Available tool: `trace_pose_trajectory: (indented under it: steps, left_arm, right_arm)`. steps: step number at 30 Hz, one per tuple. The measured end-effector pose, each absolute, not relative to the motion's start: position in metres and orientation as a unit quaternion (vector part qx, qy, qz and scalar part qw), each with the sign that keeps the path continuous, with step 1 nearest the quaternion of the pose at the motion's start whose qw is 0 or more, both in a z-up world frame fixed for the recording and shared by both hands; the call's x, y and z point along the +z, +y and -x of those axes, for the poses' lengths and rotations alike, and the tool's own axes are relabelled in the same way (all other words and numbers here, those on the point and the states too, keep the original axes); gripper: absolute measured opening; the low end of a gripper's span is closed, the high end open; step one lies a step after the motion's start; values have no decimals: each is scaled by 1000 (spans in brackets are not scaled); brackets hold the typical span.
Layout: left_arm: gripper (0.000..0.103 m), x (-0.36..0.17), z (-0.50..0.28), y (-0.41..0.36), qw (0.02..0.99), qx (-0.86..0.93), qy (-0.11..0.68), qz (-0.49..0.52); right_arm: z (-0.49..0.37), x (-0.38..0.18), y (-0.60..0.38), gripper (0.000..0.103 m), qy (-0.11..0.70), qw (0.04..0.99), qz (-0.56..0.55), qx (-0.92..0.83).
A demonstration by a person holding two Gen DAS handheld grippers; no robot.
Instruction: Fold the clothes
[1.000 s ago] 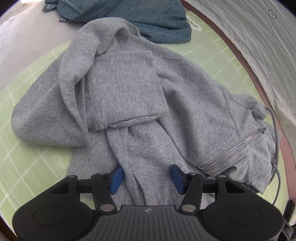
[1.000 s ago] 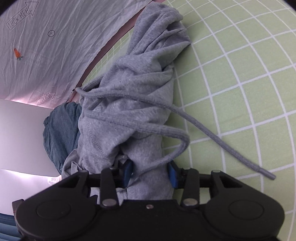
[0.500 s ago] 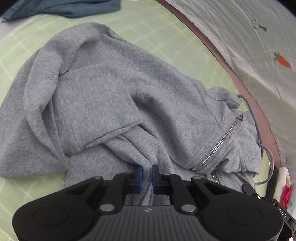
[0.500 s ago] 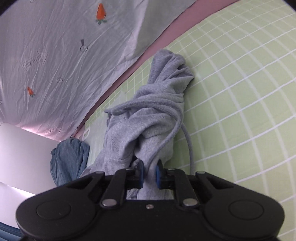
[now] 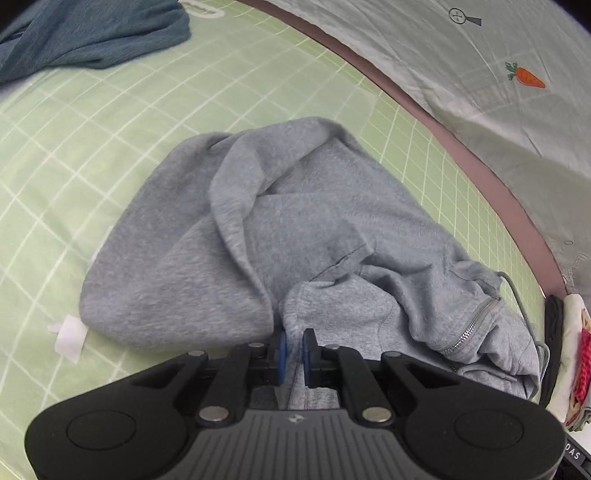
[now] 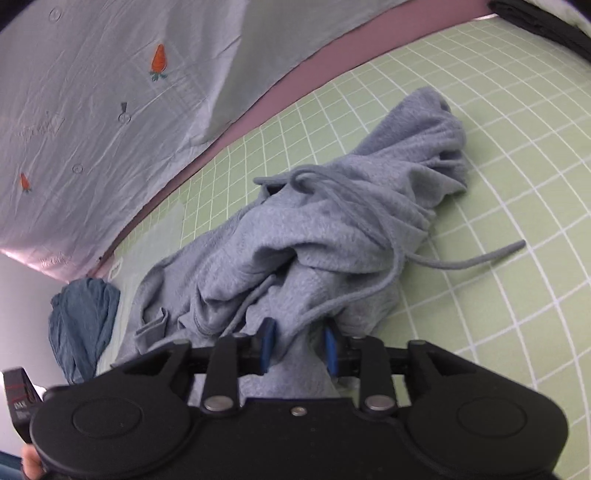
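Note:
A crumpled grey zip hoodie (image 5: 295, 229) lies on the green grid mat (image 5: 110, 129). My left gripper (image 5: 294, 352) is shut on a fold of its fabric near the hem, and the zipper (image 5: 469, 332) runs off to the right. In the right wrist view the hoodie (image 6: 332, 229) is bunched up, with its drawstring (image 6: 472, 260) trailing onto the mat (image 6: 498, 184). My right gripper (image 6: 299, 345) stands open, its blue pads apart, with a bunch of hood fabric and cord still lying between them.
A teal garment (image 5: 85, 33) lies at the mat's far end, also seen as a teal heap (image 6: 81, 325). A grey carrot-print sheet (image 5: 498, 92) borders the mat. Folded clothes (image 5: 576, 350) are stacked at the right edge. A white tag (image 5: 68, 332) sticks out beside the hoodie.
My left gripper closed on the hoodie and has pulled it, bunching the cloth. My right gripper closed on the hood half a second ago and its jaws have now spread apart.

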State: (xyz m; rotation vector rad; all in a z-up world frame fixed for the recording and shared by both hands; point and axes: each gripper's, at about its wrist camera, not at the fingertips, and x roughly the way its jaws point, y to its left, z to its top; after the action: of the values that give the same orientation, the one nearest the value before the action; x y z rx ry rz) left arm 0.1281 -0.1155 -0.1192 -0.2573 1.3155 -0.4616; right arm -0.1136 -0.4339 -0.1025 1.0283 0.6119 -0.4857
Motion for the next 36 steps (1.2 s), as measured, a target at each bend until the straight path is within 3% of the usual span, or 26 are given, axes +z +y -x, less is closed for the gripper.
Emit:
trace_pose_trajectory:
  steps: [1,9,13,24,27,29,31,36]
  left_arm:
    - [11,-119,-128,-113,757,-211,606,122]
    - [18,-89,-136,-125,798,-176,568,98]
    - [60,-82,-160,-132,822,-140,549,65]
    - [74,-114,-213,-163,818,-79,570,-25]
    - [75,-125,-222,-169,815,-62,575,-44]
    - [75,-132,-229,-171,812,-50,579,-52]
    - [77,-135,-234,-167,811,-46,582,-35]
    - [82,-137,-240,-165,814,-48,578,-30]
  right_arm:
    - [118,-106,-435,55,288,794,-482,-233]
    - [157,-114,-491,60,254,754,-518,-313]
    - [138,-118,-524,67,256,757,-503,-329]
    - [50,-146,-578,76,349,750,-454,-330]
    - [26,-146,-582,67,389,757,-412,-326]
    - [8,-143,-585,37,406,769,-387,-308]
    - [-11,-137,-589,25,416,786,-362,-281]
    - [-62,-73,-611,20,360,857,-258,-264]
